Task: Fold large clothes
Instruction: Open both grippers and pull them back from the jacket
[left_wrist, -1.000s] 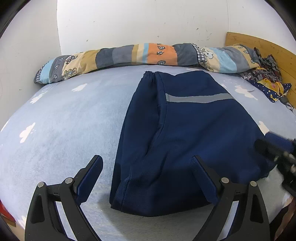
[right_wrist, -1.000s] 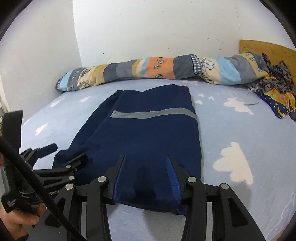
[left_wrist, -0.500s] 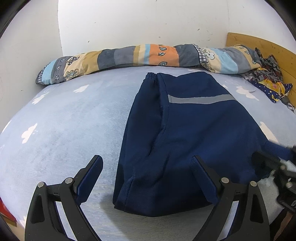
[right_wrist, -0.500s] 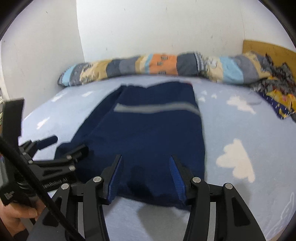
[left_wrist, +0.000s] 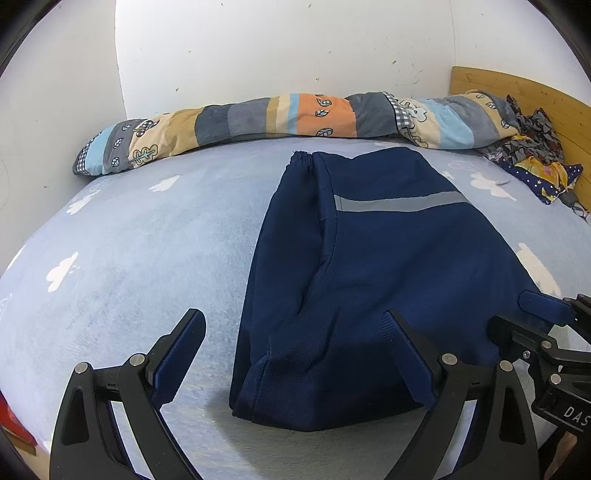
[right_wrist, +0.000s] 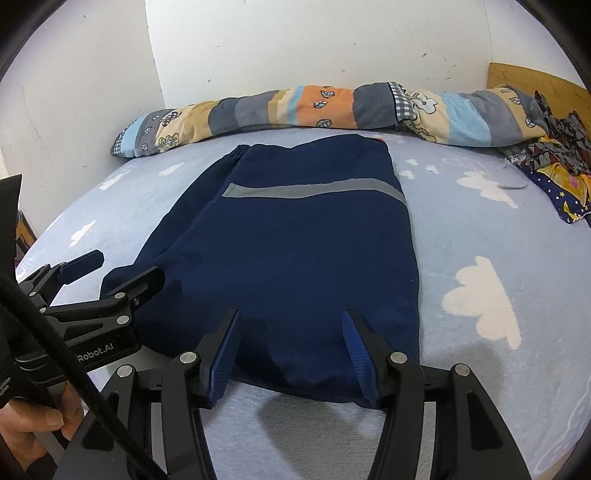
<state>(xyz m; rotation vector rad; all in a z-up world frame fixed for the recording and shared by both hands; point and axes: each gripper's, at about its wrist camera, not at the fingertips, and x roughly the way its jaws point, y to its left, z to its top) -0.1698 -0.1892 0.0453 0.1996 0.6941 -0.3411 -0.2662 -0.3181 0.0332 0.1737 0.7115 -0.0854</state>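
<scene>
A navy blue garment (left_wrist: 369, 266) with a grey reflective stripe lies flat on the light blue bed, folded lengthwise; it also shows in the right wrist view (right_wrist: 295, 240). My left gripper (left_wrist: 295, 343) is wide open and empty, hovering over the garment's near left corner. My right gripper (right_wrist: 291, 332) is open and empty over the garment's near edge. The right gripper shows at the right of the left wrist view (left_wrist: 532, 314), and the left gripper at the left of the right wrist view (right_wrist: 110, 269).
A rolled patchwork quilt (left_wrist: 295, 114) lies along the far wall. A heap of patterned clothes (left_wrist: 535, 155) sits at the far right by the wooden headboard (left_wrist: 517, 88). The bed sheet (left_wrist: 129, 251) has white cloud prints.
Both grippers have stayed open and shifted slightly. The right gripper has opened a little wider and sits closer to the garment's near edge. The garment has not moved.
</scene>
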